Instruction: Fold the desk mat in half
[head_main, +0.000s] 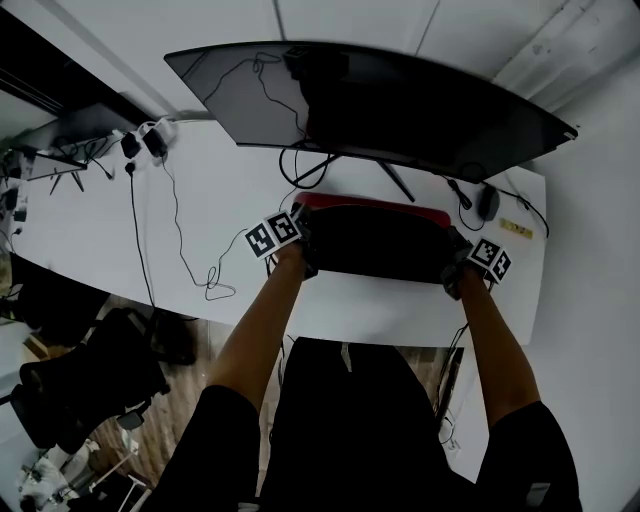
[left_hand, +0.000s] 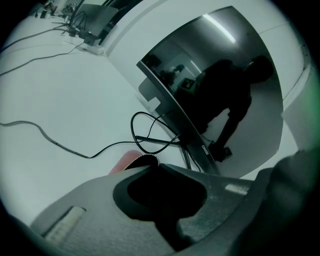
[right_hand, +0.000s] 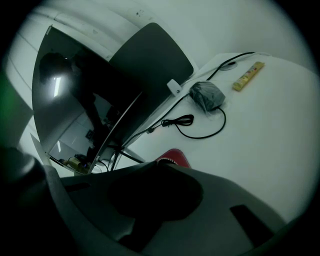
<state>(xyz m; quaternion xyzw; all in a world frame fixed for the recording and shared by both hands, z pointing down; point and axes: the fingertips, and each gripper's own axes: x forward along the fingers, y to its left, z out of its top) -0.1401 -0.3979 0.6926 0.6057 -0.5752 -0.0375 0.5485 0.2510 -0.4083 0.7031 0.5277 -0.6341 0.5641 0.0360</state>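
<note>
Two grippers, the left gripper (head_main: 304, 243) and the right gripper (head_main: 452, 266), each have their jaws pinched tight on a corner of the desk mat (head_main: 380, 245). The mat lies on the white desk (head_main: 220, 190) in front of the monitor (head_main: 400, 100), with its black layer doubled over and red showing along the far edge.

Judgement: lower both corners level, square them onto the red edge, then let go.

Writing: the monitor bezel mark and the print on the yellow packet (right_hand: 248, 76) are too small to read.
</note>
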